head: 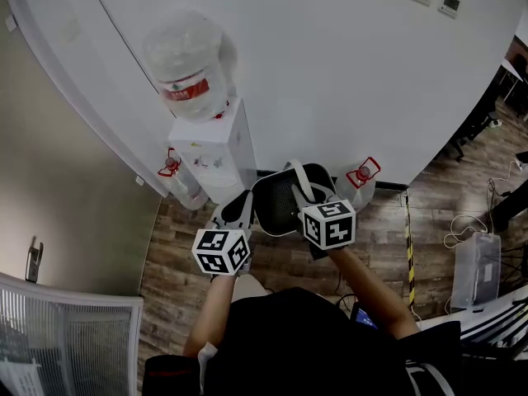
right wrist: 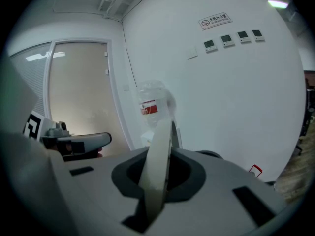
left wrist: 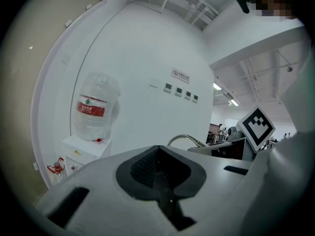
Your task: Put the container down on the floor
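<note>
You face a white wall (head: 330, 73) with a water dispenser (head: 216, 151) against it; wood-plank floor (head: 280, 262) lies below you, loose cables (head: 462, 229) trailing at your right.

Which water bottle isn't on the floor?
The red-labelled bottle on top of the white dispenser. The other two stand on the floor: left bottle, right bottle.

My left gripper (left wrist: 158, 176) low at 6 o'clock, jaws pressed together on nothing, curved handle (left wrist: 184, 138) just beyond, water bottle (left wrist: 93, 113) atop white dispenser (left wrist: 83, 154) at 9 o'clock, 4 wall panels (left wrist: 182, 92) at 12 o'clock, marker cube (left wrist: 257, 127) at 3 o'clock.
</note>
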Action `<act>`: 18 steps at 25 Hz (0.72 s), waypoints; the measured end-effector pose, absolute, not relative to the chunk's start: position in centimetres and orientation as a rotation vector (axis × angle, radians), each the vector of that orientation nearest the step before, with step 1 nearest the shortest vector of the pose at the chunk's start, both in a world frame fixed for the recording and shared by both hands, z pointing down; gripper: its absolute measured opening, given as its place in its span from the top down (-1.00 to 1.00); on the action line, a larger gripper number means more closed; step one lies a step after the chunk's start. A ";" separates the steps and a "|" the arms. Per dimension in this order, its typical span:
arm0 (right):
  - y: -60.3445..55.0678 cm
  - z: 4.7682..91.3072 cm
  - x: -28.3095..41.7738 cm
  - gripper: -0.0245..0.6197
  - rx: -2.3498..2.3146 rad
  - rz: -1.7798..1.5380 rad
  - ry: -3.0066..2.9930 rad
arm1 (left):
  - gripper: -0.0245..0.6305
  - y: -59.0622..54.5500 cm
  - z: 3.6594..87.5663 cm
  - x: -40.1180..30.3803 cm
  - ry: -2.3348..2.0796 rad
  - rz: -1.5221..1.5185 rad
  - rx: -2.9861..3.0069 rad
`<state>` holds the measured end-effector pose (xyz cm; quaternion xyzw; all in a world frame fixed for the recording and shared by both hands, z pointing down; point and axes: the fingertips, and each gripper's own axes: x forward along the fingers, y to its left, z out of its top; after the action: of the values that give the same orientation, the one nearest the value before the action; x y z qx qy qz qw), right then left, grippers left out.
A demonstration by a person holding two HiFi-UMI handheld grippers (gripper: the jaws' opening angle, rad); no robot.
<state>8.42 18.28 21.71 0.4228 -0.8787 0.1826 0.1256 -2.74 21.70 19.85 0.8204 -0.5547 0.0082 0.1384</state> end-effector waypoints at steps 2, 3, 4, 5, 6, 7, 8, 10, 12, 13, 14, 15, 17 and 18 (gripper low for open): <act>18.2 21.9 8.6 0.82 1.232 0.541 -2.559 | 0.87 21.7 20.1 -2.7 -1.607 0.032 2.368; 18.1 22.0 8.6 0.82 1.231 0.544 -2.560 | 0.87 21.7 20.2 -2.8 -1.607 0.038 2.364; 18.1 22.0 8.5 0.82 1.230 0.546 -2.560 | 0.87 21.7 20.3 -2.8 -1.607 0.043 2.361; 18.0 22.0 8.5 0.82 1.228 0.548 -2.561 | 0.87 21.6 20.3 -2.9 -1.605 0.047 2.360; 17.9 21.9 8.4 0.82 1.227 0.551 -2.561 | 0.87 21.6 20.3 -2.9 -1.603 0.050 2.362; 17.8 21.9 8.3 0.82 1.225 0.555 -2.562 | 0.87 21.4 20.2 -2.8 -1.601 0.054 2.365; 17.6 21.9 8.2 0.82 1.224 0.560 -2.563 | 0.87 21.3 20.1 -2.8 -1.599 0.059 2.370; 17.3 22.0 8.0 0.82 1.222 0.569 -2.564 | 0.87 20.9 20.1 -2.8 -1.596 0.062 2.374; 16.9 22.1 7.8 0.82 1.218 0.571 -2.563 | 0.87 20.4 20.1 -3.0 -1.596 0.060 2.372; 16.6 22.2 7.6 0.82 1.214 0.571 -2.562 | 0.87 20.1 20.1 -3.2 -1.596 0.058 2.370; 16.3 22.3 7.5 0.82 1.212 0.571 -2.559 | 0.87 19.7 20.2 -3.4 -1.596 0.055 2.367; 15.9 22.4 7.3 0.82 1.211 0.573 -2.556 | 0.87 19.3 20.2 -3.6 -1.595 0.049 2.364; 15.1 22.7 6.9 0.82 1.216 0.583 -2.549 | 0.87 18.4 20.2 -4.0 -1.591 0.039 2.363; 14.8 22.8 6.6 0.82 1.219 0.589 -2.548 | 0.87 18.0 20.1 -4.2 -1.590 0.039 2.366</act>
<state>6.61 14.82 22.82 0.4190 -0.8758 0.2024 0.1281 -4.16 18.04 20.14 0.8212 -0.5517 0.0135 0.1448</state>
